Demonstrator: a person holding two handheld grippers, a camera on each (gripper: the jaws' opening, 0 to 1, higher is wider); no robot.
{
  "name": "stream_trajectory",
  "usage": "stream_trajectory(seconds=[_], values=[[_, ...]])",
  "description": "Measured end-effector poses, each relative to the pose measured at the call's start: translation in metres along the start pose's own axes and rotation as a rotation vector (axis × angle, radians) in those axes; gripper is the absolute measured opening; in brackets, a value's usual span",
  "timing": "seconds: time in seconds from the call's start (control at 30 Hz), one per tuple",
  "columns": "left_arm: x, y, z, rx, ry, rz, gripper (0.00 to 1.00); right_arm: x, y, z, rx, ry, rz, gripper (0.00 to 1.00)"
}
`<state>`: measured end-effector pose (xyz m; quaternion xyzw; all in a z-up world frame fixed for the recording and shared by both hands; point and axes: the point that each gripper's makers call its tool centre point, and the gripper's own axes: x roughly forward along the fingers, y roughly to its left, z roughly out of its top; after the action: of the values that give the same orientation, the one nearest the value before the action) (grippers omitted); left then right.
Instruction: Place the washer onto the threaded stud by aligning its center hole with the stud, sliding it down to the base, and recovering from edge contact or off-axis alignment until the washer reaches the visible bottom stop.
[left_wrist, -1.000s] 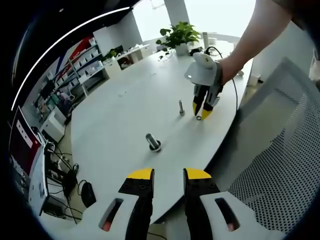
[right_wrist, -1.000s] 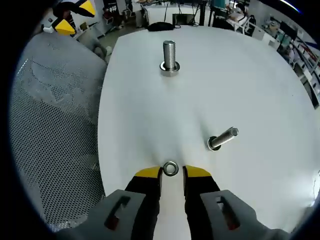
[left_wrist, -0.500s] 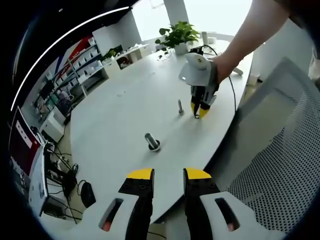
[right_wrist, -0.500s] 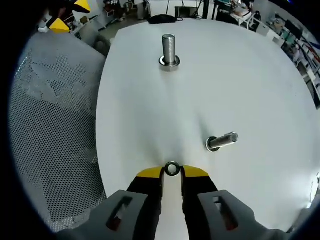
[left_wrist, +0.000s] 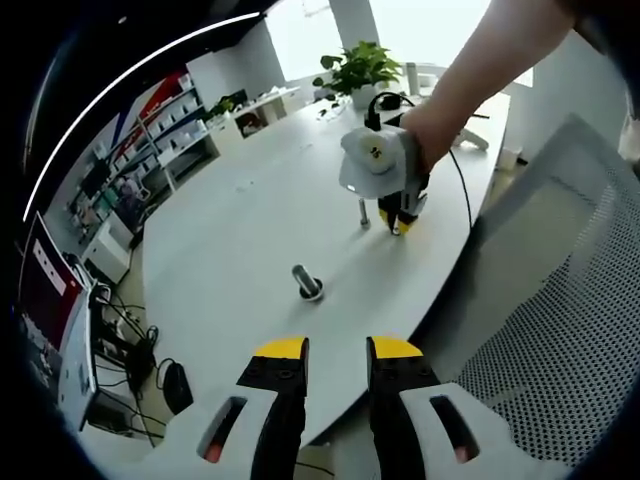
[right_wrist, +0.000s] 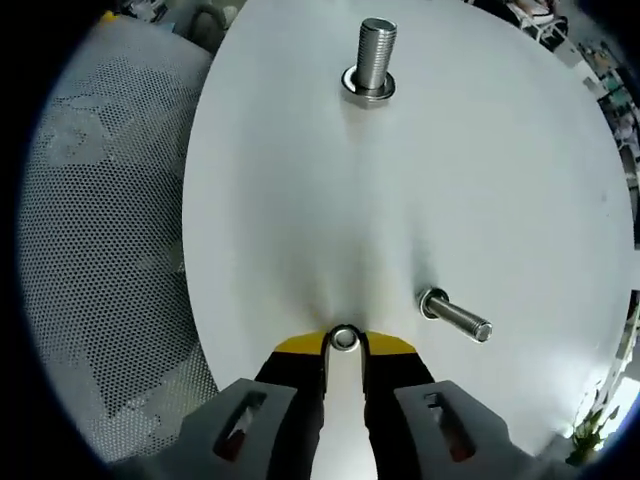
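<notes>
Count: 2 threaded studs, 1 washer, 2 grippers, 1 white table (right_wrist: 300, 180). My right gripper (right_wrist: 343, 345) has its yellow-tipped jaws closed to a narrow gap w/ the washer (right_wrist: 343, 338) pinched between the tips, hole facing the camera, held over the table near its edge. Stud no. 1, the near stud (right_wrist: 455, 316), sits just right of the washer in the right gripper view, on its head, shank leaning toward the lower right there; washer and stud are apart, not touching. Stud no. 2, the far stud (right_wrist: 373, 60), is well apart up the table, upright on its base. In the left gripper view my right gripper (left_wrist: 400, 218) hangs tips-down just beside one stud (left_wrist: 363, 213); the other stud (left_wrist: 306, 284) is nearer my left gripper (left_wrist: 336, 350). Left jaws are parted by a small gap, holding nothing, off the table edge. Mesh chair back (right_wrist: 100, 230) beside the table.
</notes>
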<state>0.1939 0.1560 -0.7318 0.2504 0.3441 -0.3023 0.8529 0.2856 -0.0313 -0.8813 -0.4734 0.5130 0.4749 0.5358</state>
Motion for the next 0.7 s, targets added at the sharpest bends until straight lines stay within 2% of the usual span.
stream_trajectory(seconds=[0.13, 0.27, 0.3, 0.37, 0.4, 0.47, 0.57, 0.63, 0.7], values=[[-0.001, 0.0, 0.0, 0.002, 0.001, 0.004, 0.21, -0.001, 0.0, -0.002, 0.019, 0.005, -0.021, 0.15], [-0.001, 0.001, 0.001, 0.004, -0.007, 0.006, 0.21, -0.003, 0.0, -0.002, 0.102, -0.156, -0.028, 0.14], [-0.002, 0.001, 0.002, 0.003, -0.01, 0.006, 0.21, -0.003, -0.001, -0.002, 0.13, -0.221, -0.026, 0.14], [-0.003, 0.001, 0.006, 0.004, -0.032, 0.008, 0.21, -0.004, 0.002, -0.004, 0.219, -0.27, 0.009, 0.14], [-0.004, 0.001, 0.007, 0.002, -0.036, 0.007, 0.21, -0.005, 0.004, -0.006, 0.3, -0.286, 0.045, 0.14], [-0.003, 0.001, 0.006, 0.002, -0.033, 0.003, 0.21, -0.006, 0.005, -0.009, 0.381, -0.307, 0.067, 0.14], [-0.003, 0.0, 0.006, 0.01, -0.032, 0.001, 0.21, -0.005, 0.001, -0.016, 0.341, -0.297, 0.024, 0.13], [-0.003, 0.001, 0.006, 0.01, -0.032, 0.003, 0.21, -0.009, 0.0, -0.014, 0.371, -0.324, 0.031, 0.13], [-0.003, 0.001, 0.006, 0.005, -0.036, 0.004, 0.21, -0.017, -0.008, -0.01, 0.387, -0.36, 0.006, 0.13]])
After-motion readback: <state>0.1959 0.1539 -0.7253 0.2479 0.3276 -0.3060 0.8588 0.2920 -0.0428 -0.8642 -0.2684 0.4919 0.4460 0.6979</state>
